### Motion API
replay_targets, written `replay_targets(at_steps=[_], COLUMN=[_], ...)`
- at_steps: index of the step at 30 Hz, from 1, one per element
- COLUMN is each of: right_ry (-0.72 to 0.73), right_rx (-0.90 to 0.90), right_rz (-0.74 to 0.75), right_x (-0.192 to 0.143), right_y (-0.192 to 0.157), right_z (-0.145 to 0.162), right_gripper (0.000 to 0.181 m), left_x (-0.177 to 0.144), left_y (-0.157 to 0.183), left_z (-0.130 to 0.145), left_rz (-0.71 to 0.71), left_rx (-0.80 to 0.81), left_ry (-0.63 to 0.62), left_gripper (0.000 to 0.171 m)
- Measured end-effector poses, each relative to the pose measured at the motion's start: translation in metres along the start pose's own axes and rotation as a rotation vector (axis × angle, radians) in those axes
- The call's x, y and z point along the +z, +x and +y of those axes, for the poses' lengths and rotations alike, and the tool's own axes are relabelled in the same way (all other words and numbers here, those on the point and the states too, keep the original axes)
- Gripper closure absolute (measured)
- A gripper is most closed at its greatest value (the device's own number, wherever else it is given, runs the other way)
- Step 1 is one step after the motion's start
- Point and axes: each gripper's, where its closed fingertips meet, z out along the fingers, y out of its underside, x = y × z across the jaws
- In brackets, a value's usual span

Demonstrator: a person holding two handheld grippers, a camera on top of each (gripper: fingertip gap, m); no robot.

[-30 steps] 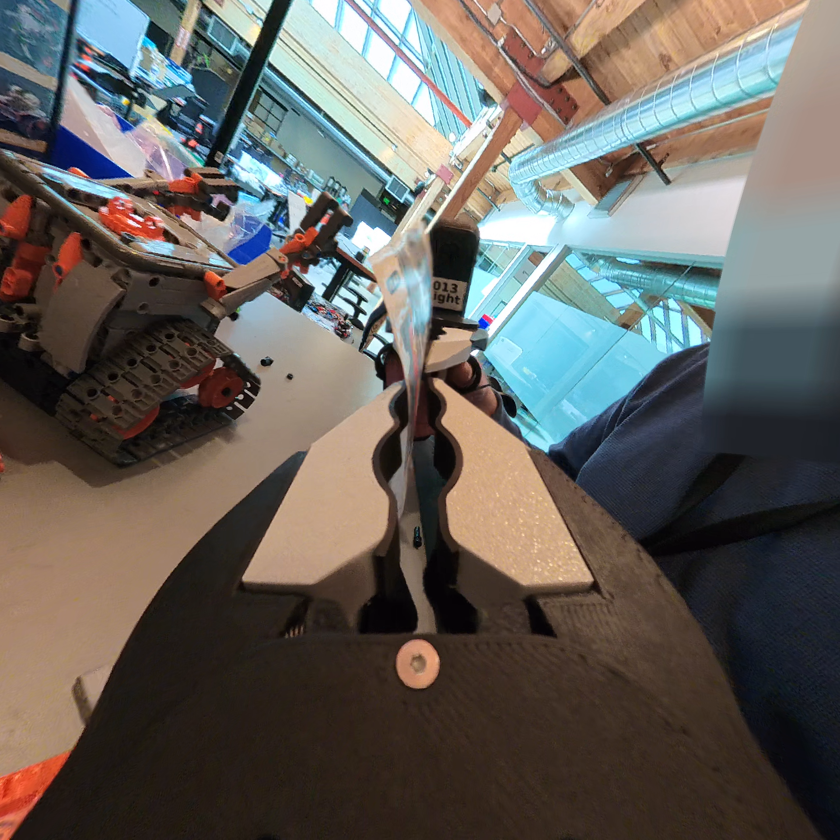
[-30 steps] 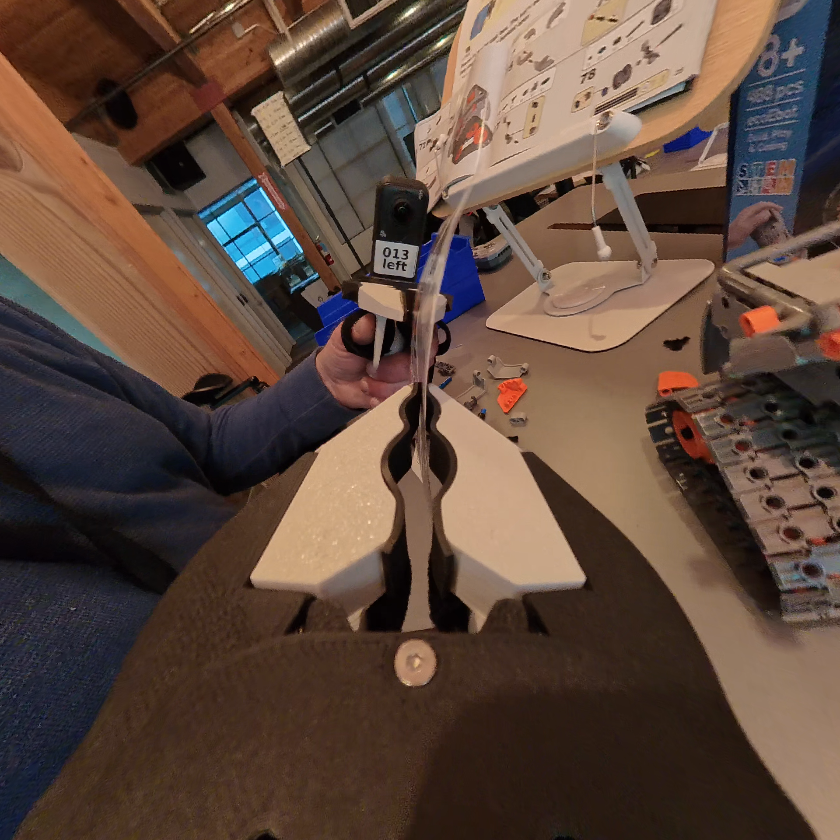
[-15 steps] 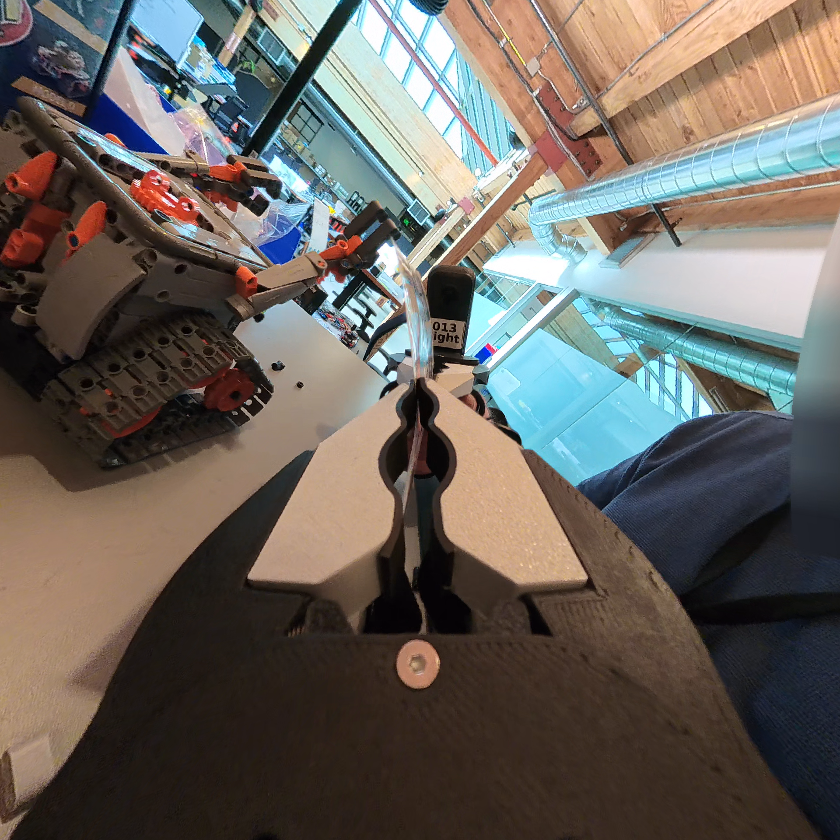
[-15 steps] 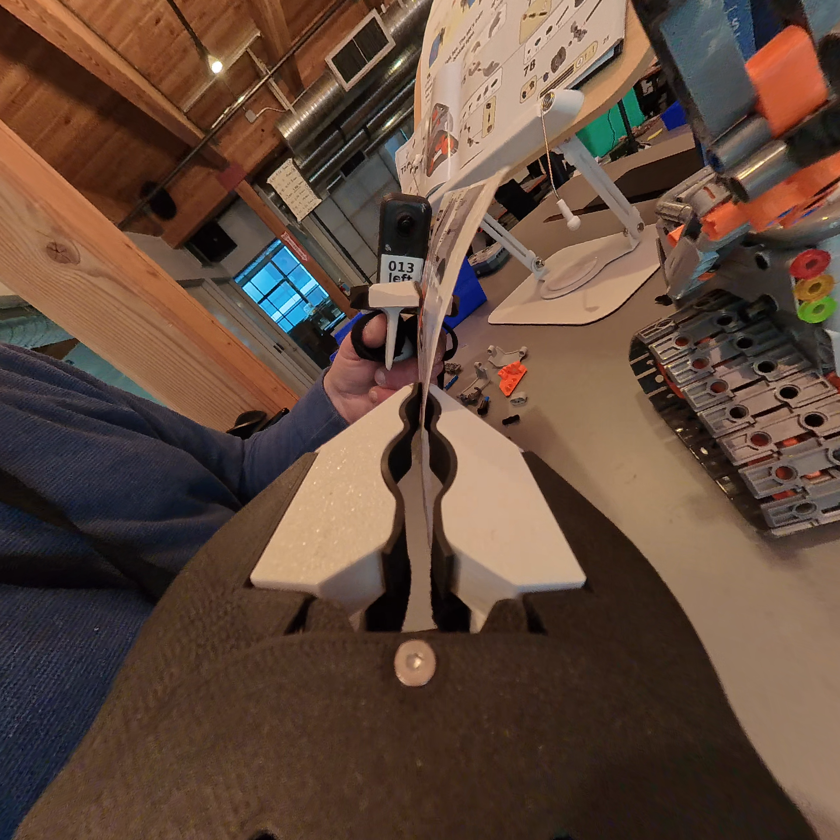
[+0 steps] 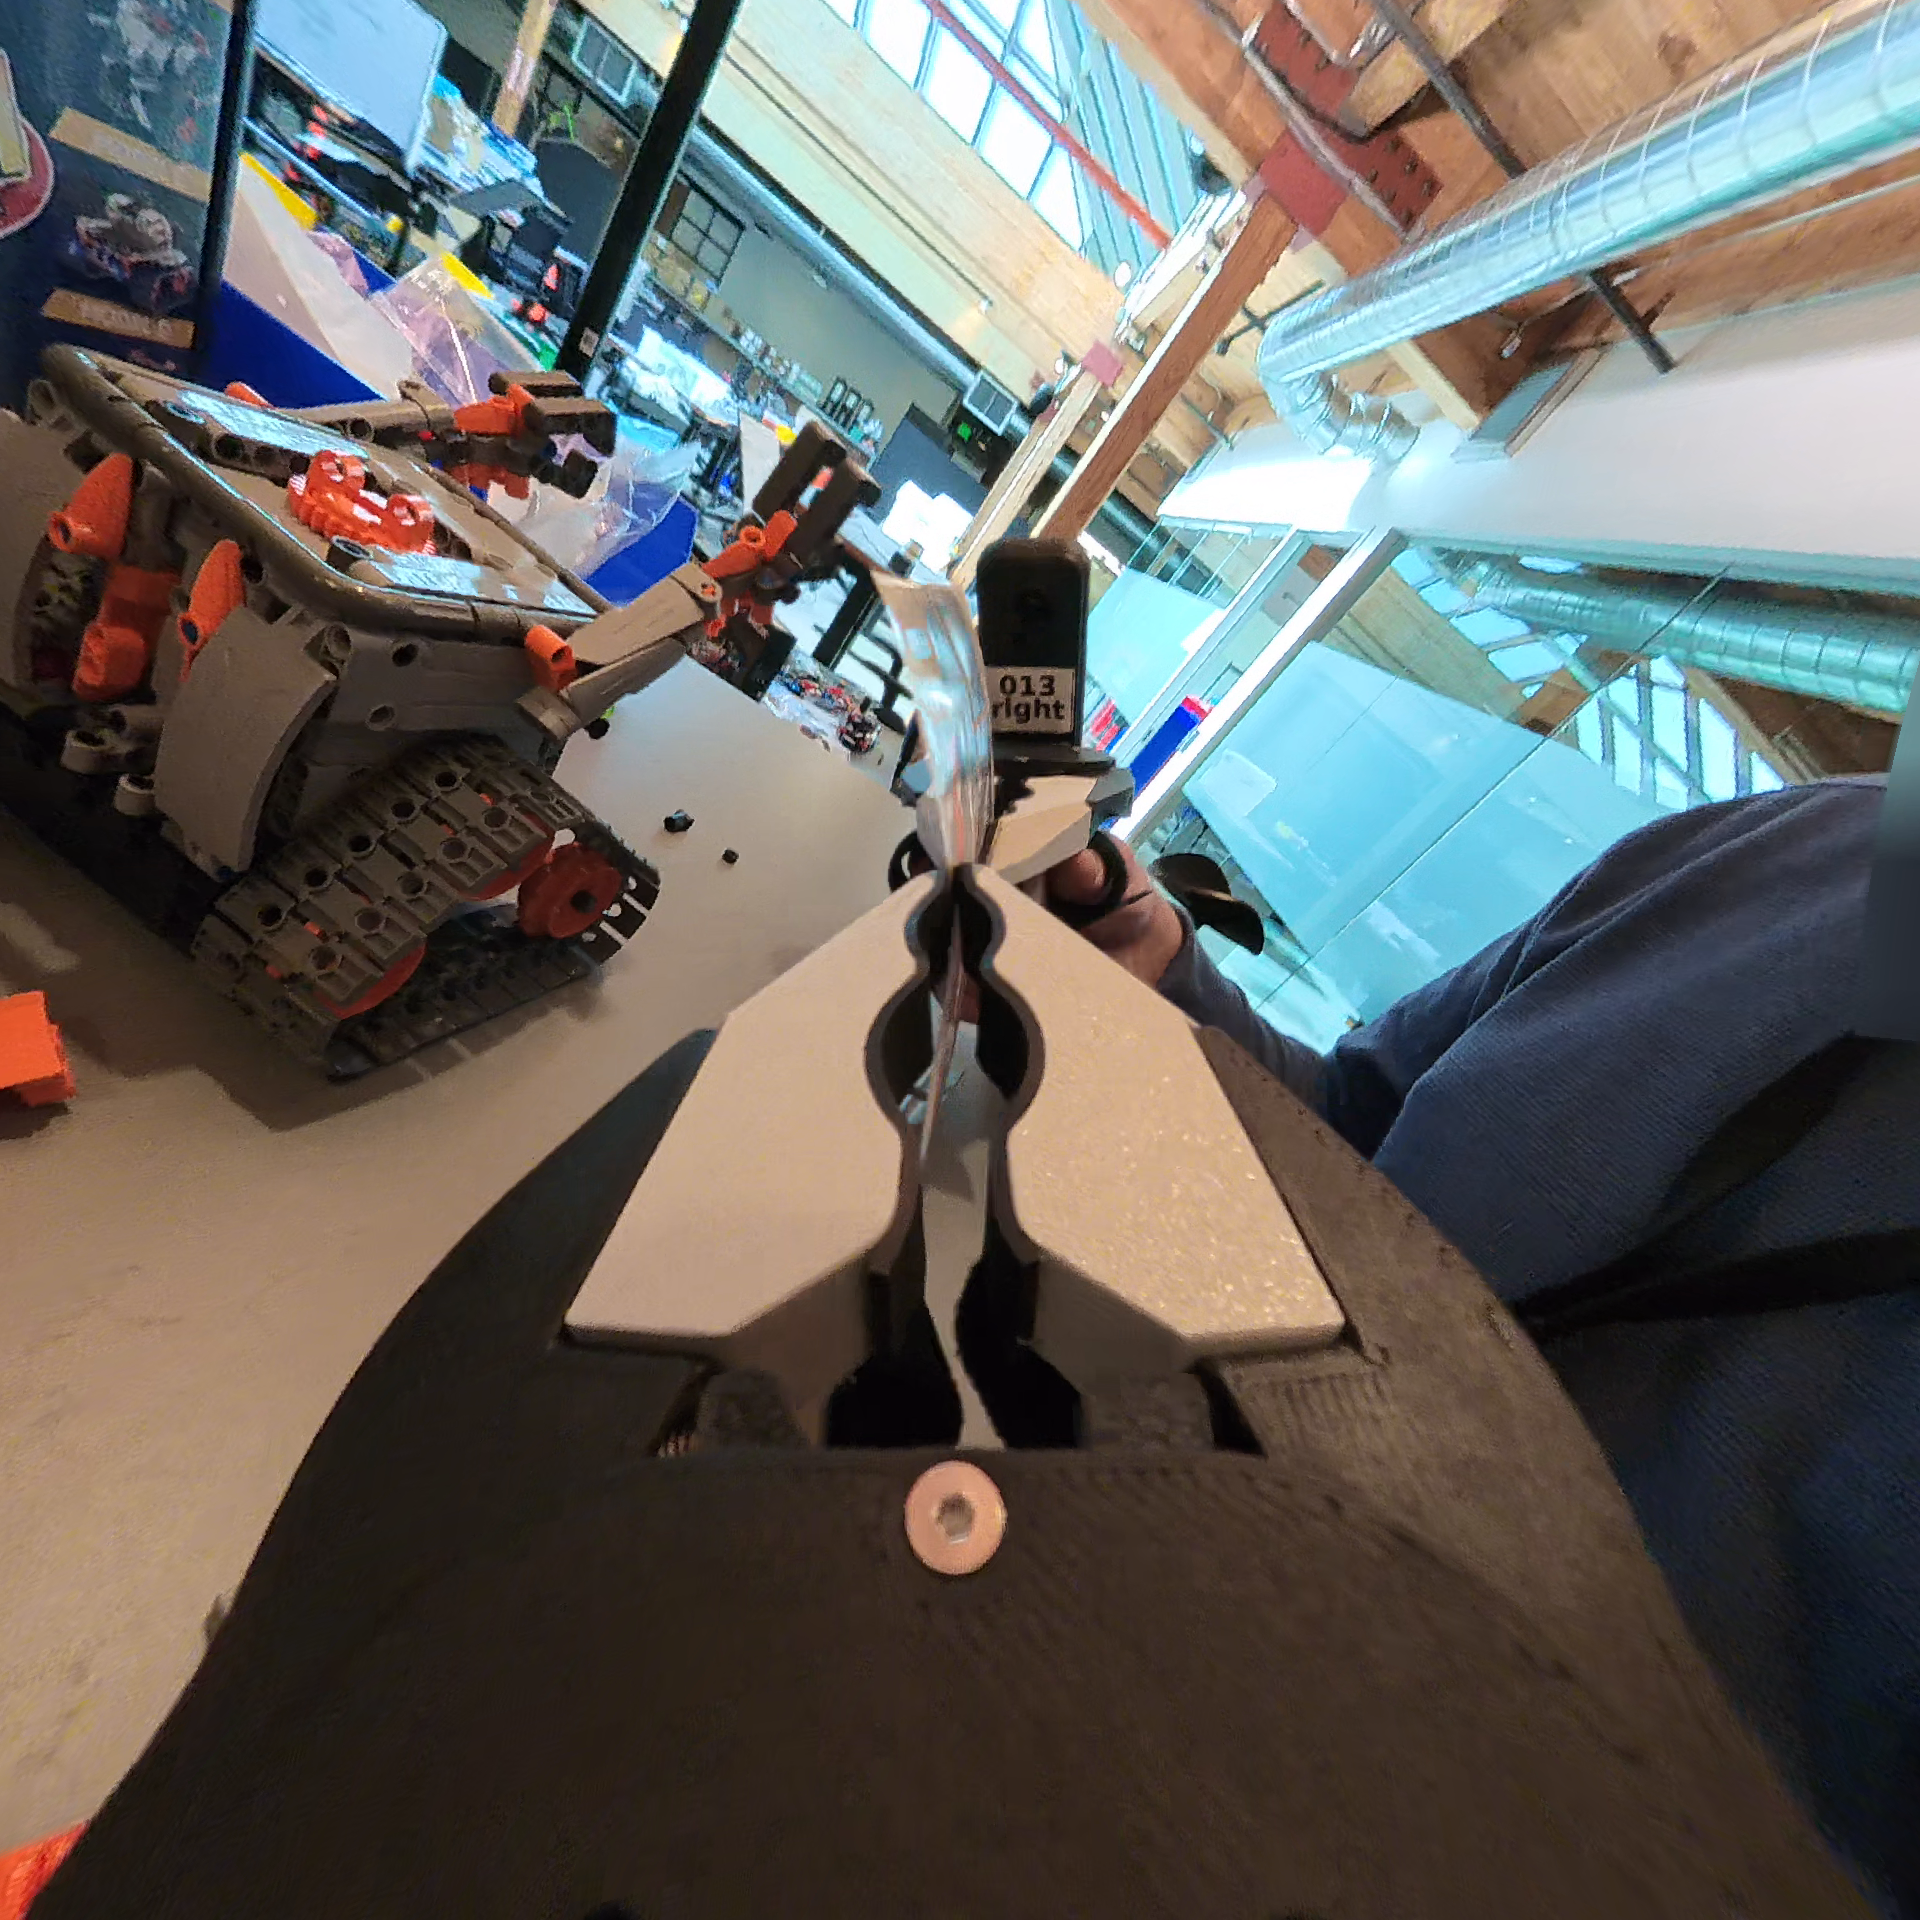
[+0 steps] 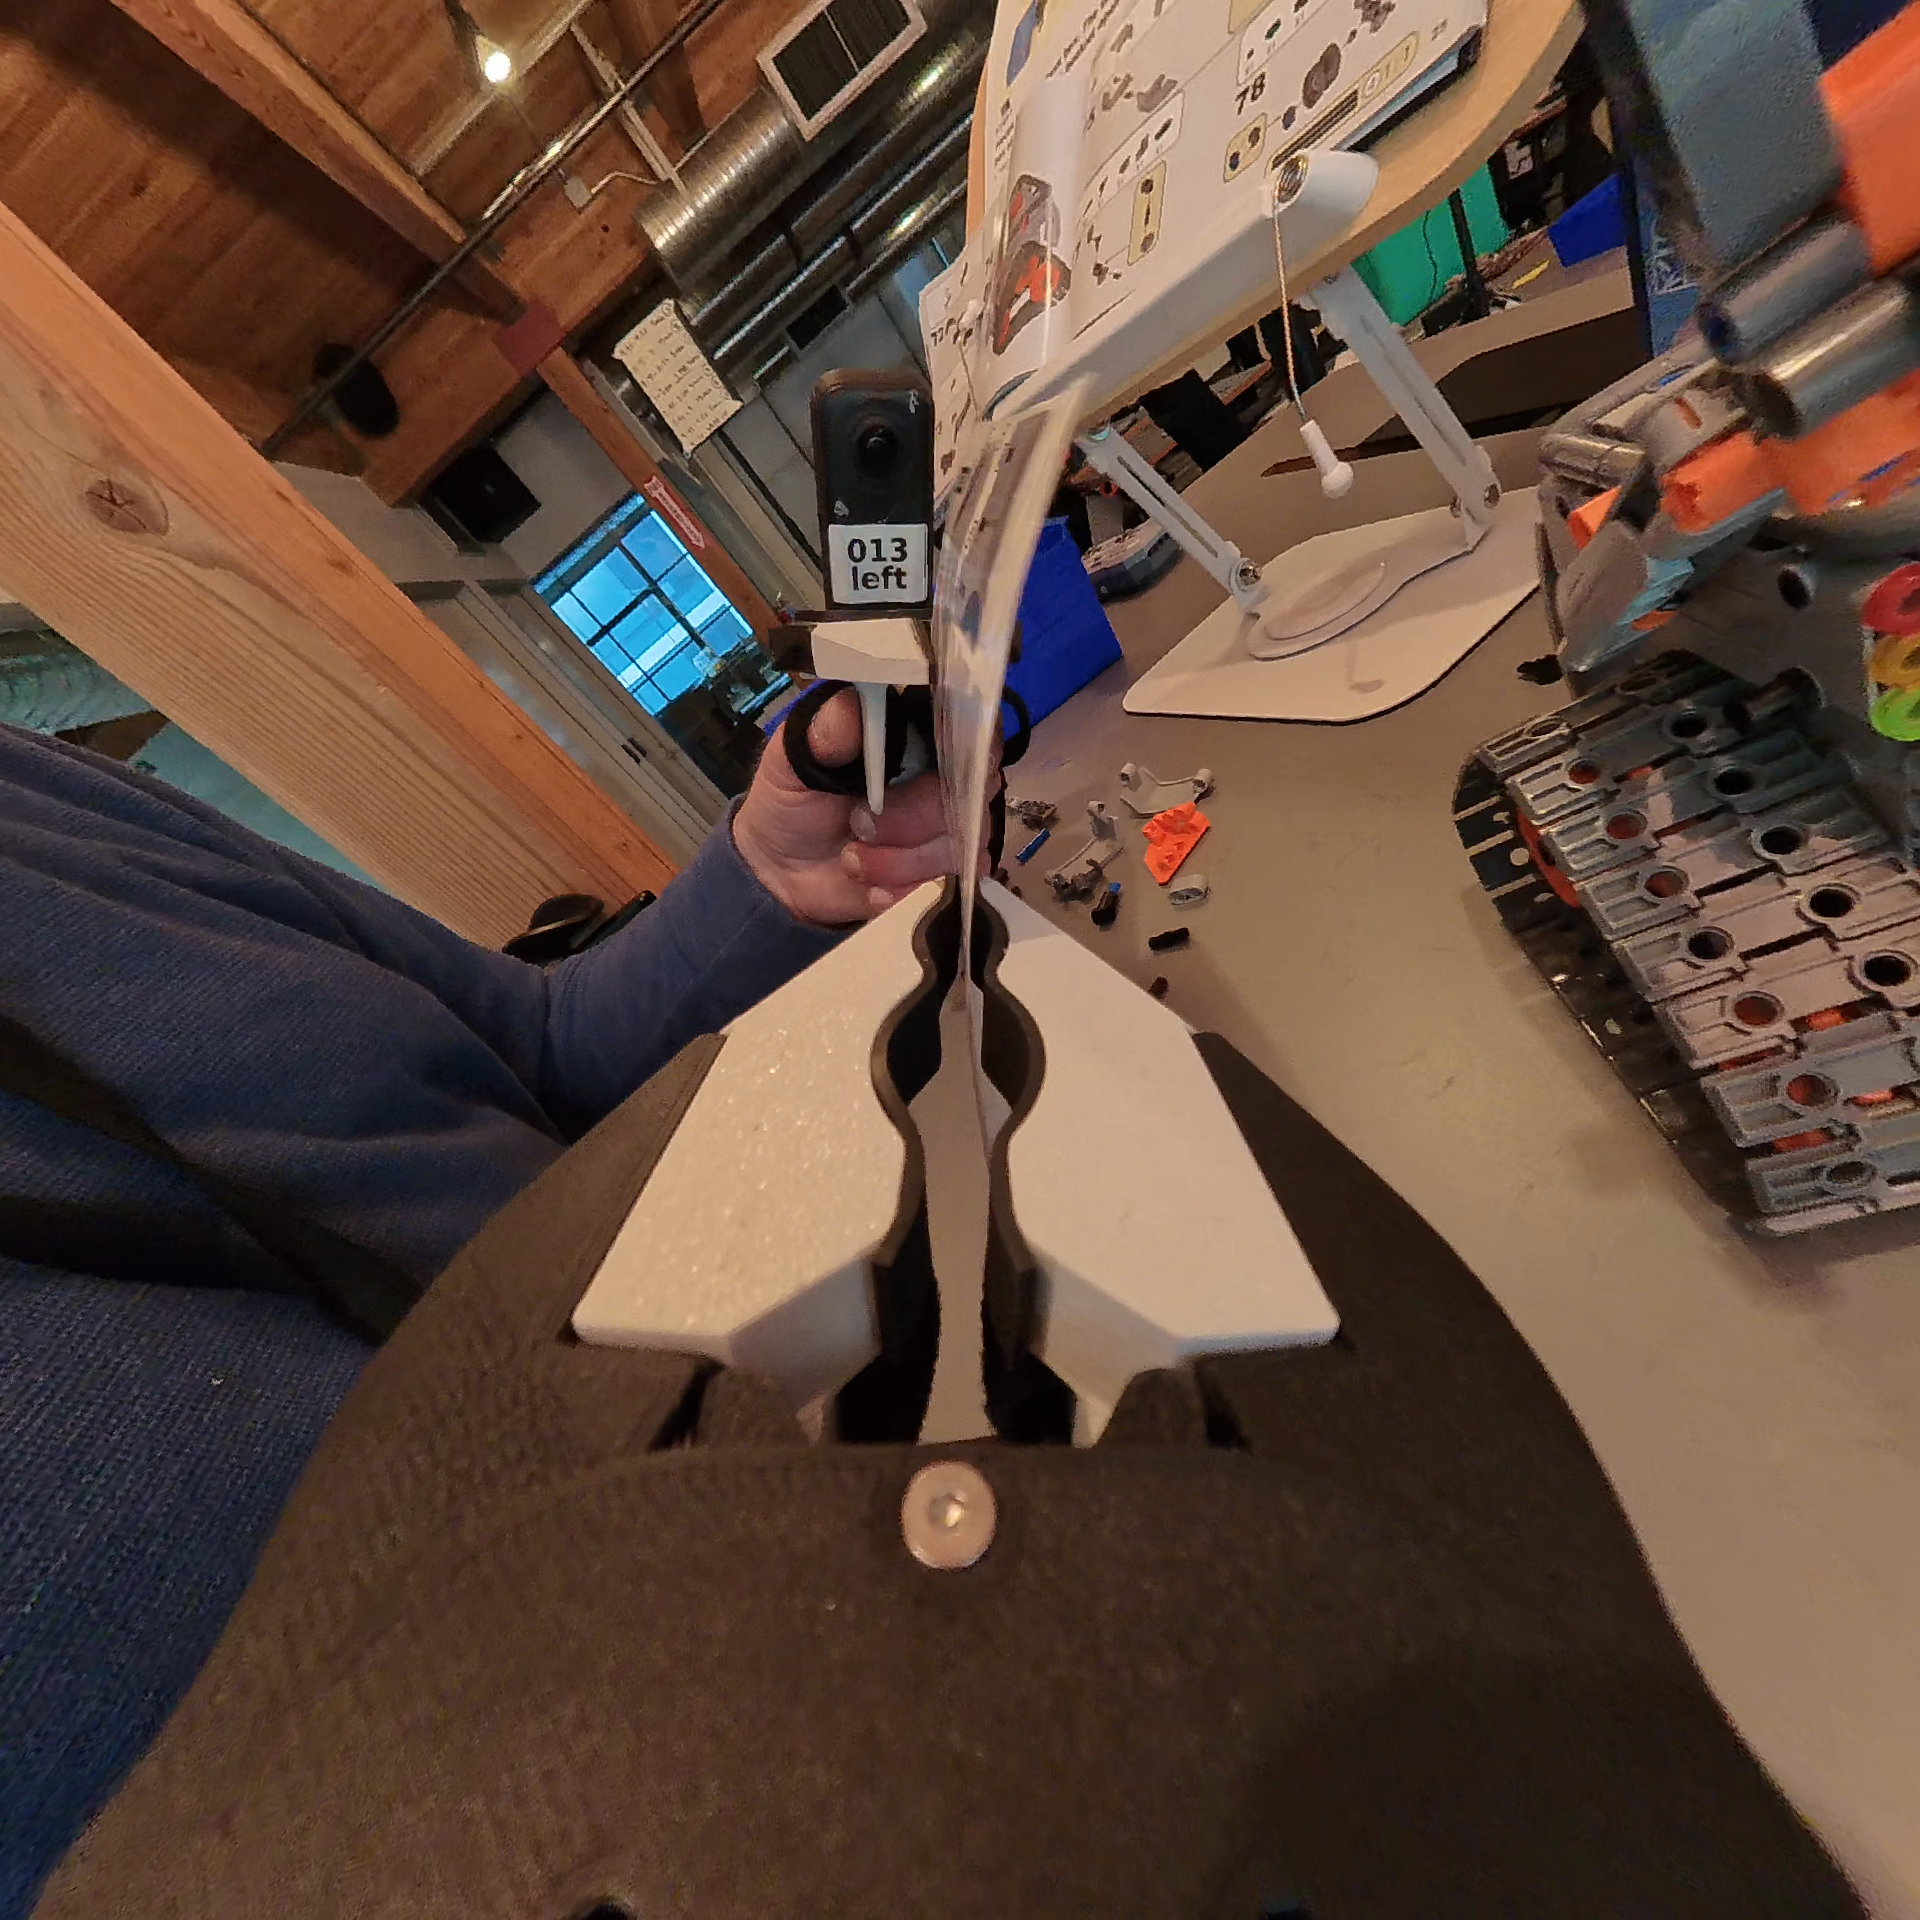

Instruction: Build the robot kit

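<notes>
My left gripper (image 5: 961, 883) is shut on one end of a clear plastic film (image 5: 945, 707), edge-on between the jaws. My right gripper (image 6: 961, 896) is shut on the other end of the same film (image 6: 987, 623), which bows upward between them. The two grippers face each other a short way apart above the grey table (image 5: 156, 1299). The right gripper also shows in the left wrist view (image 5: 1039, 810), and the left gripper in the right wrist view (image 6: 873, 665), each held by a hand. A grey and orange tracked brick vehicle (image 5: 343, 727) stands on the table beside them; it also shows in the right wrist view (image 6: 1714, 935).
An open instruction booklet (image 6: 1195, 125) rests on a white stand (image 6: 1330, 623) at the back. Several small loose parts (image 6: 1143, 842) lie near a blue bin (image 6: 1060, 623). An orange piece (image 5: 31, 1049) lies at the left. A person's blue sleeve (image 6: 312, 1039) is close by. There is about 8 cm between the tips of the two grippers.
Both grippers stay shut on the film and have shifted and tilted. The tracked vehicle now sits nearer the right gripper, and the film bows more.
</notes>
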Motion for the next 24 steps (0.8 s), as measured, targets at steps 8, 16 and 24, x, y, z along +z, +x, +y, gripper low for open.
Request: replay_targets(at_steps=[8, 16, 24], right_ry=[-0.033, -0.109, -0.109], right_rx=[-0.045, -0.134, -0.13], right_rz=[-0.013, 0.071, 0.102], right_x=[0.003, 0.002, 0.0], right_y=[-0.009, -0.008, -0.01], right_z=[0.002, 0.004, 0.005], right_gripper=[0.18, 0.181, 0.181], left_x=[-0.005, -0.004, -0.005], left_y=[-0.009, -0.013, -0.01], left_z=[0.011, 0.018, 0.018], left_rz=[-0.05, -0.094, -0.079], left_rx=[-0.018, -0.016, -0.023], left_ry=[-0.037, -0.079, -0.082], left_gripper=[0.171, 0.171, 0.17])
